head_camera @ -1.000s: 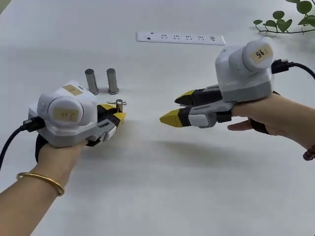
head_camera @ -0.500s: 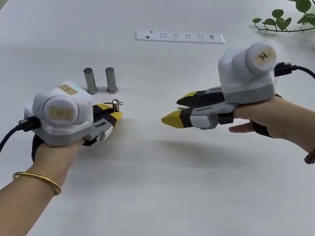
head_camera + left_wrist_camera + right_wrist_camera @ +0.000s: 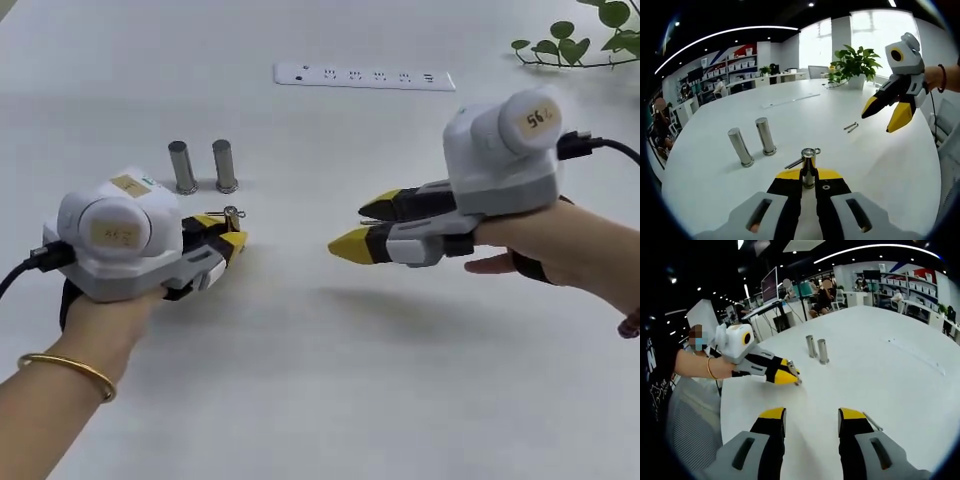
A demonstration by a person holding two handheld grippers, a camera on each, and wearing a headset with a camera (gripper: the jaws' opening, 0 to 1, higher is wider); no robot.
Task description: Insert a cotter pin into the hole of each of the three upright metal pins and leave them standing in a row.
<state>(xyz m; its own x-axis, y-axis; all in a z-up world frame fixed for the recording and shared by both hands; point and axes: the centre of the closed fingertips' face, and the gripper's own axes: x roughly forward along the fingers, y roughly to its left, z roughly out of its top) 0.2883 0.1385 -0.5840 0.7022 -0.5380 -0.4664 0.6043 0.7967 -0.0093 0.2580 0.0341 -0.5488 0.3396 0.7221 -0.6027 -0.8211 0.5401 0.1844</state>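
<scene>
Two bare metal pins (image 3: 181,166) (image 3: 224,165) stand upright side by side at the back left; in the left gripper view they rise as the left pin (image 3: 740,146) and the right pin (image 3: 765,136). My left gripper (image 3: 228,226) is shut on a third metal pin (image 3: 809,166), held upright in front of them, with a cotter pin (image 3: 810,151) through the hole near its top. My right gripper (image 3: 358,225) hovers open to the right, with nothing between its jaws (image 3: 812,417). Two loose cotter pins (image 3: 851,127) lie on the table below it.
A white power strip (image 3: 365,76) lies at the back of the white table (image 3: 320,380). A green plant (image 3: 580,40) trails in at the back right. People sit at desks beyond the table in the right gripper view.
My left gripper has drawn slightly back and to the left with its pin. The right gripper has barely moved.
</scene>
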